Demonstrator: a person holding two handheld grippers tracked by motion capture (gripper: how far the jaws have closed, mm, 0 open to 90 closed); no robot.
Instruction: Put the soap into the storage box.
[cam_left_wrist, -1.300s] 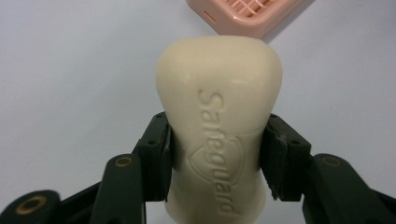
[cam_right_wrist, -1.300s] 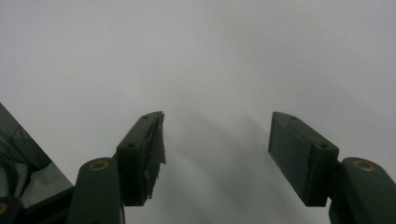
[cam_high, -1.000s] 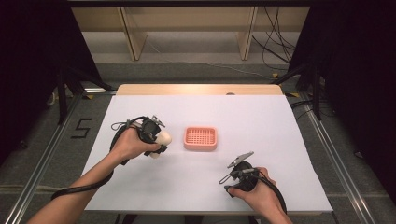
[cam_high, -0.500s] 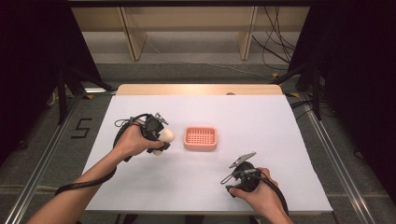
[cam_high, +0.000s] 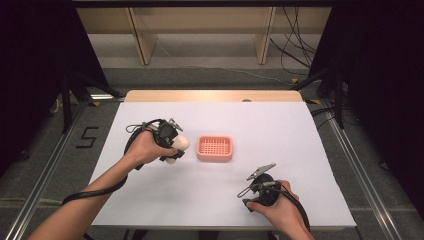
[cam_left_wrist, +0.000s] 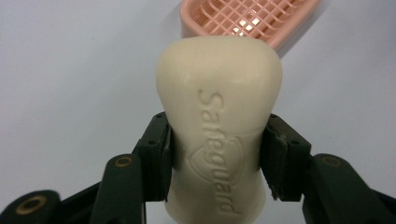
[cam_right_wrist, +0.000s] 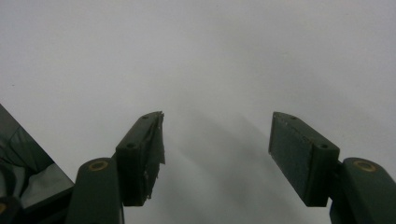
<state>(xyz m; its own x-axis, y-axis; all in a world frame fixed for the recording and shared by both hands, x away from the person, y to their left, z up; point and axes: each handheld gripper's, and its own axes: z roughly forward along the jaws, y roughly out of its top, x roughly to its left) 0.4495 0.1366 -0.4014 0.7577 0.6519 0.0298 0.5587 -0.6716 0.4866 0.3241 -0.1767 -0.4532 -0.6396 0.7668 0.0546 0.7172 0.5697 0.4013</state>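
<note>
Cream-coloured waisted soap bar (cam_left_wrist: 219, 135) pinched in the left gripper (cam_high: 172, 145) beside the pink plastic grid dish (cam_high: 215, 148) (forearm angled inward), right gripper (cam_right_wrist: 217, 154) spread, resting low.

A soap bar (cam_high: 179, 145) sits clamped in the left gripper (cam_high: 172, 148), just left of a soap dish (cam_high: 215, 148) at mid-table (cam_high: 280, 125). The right gripper (cam_high: 260, 186) rests near the front edge, to the right, well apart from both.
</note>
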